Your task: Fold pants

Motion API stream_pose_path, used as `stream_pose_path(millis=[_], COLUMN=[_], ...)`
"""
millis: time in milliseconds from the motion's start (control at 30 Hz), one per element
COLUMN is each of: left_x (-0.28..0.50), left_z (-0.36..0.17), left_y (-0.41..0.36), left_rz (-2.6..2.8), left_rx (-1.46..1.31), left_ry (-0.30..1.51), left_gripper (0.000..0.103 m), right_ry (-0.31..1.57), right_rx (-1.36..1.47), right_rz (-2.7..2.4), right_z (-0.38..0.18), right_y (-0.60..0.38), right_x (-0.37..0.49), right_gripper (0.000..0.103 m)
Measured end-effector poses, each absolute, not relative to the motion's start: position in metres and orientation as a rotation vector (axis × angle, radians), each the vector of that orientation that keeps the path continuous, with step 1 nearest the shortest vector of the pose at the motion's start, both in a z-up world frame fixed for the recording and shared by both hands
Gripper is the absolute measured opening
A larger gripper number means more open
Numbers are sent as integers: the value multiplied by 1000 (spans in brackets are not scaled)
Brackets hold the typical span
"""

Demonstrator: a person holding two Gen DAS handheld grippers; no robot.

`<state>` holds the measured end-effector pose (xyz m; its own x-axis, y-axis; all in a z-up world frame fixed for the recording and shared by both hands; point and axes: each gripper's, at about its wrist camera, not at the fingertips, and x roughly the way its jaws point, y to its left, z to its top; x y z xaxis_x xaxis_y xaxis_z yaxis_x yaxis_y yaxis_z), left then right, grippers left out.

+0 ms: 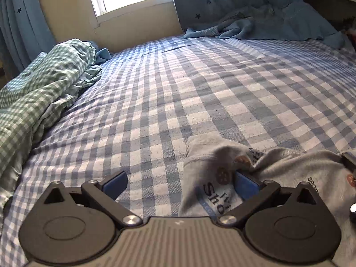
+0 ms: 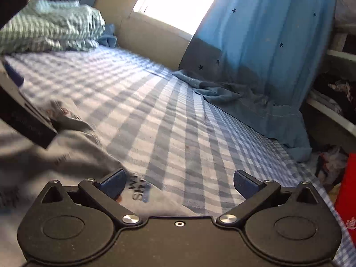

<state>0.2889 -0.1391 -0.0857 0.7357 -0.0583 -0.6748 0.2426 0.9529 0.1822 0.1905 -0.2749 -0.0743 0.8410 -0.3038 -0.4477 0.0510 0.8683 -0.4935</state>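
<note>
Grey pants (image 1: pixel 289 169) with dark printed lettering lie crumpled on the checked bed sheet (image 1: pixel 178 89), at the lower right of the left wrist view. My left gripper (image 1: pixel 180 183) is open wide over their left edge. A raised fold of the cloth rests against its right pad (image 1: pixel 244 184), and the left pad is over bare sheet. In the right wrist view the pants (image 2: pixel 66 151) fill the lower left. My right gripper (image 2: pixel 179 182) is open above their edge, holding nothing. The body of the left gripper (image 2: pixel 24 120) presses on the pants at the left edge.
A bunched green-checked duvet (image 1: pixel 44 84) lies along the bed's left side. Blue star curtains (image 2: pixel 267 44) hang by the window, their hem and a blue cloth (image 1: pixel 244 26) resting on the far side of the bed. Shelves (image 2: pixel 333 111) and a red object (image 2: pixel 347 200) stand at the right.
</note>
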Motion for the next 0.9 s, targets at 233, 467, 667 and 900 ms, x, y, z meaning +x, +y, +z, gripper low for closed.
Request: stream_pose_path(millis=[233,467,667,900], left_x=[293,271,250,239], left_z=[-98,-64,-78,-88], left_y=[-109,-103,-83,-72], left_rz=[-226,-220,-197,-170], left_rx=[46,64,33,-47], left_ry=[753,778,841,837], left_gripper=[103,103,103,103], right_ry=[528,462,526,555], right_rx=[-369,-402,-515,-511], right_rz=[-193,-245,-374,-378], right_z=[-91,-51,-69,-86], right_y=[-332,-306,-299,-309], right_x=[181,150,107,103], right_gripper=[102,102,102,102])
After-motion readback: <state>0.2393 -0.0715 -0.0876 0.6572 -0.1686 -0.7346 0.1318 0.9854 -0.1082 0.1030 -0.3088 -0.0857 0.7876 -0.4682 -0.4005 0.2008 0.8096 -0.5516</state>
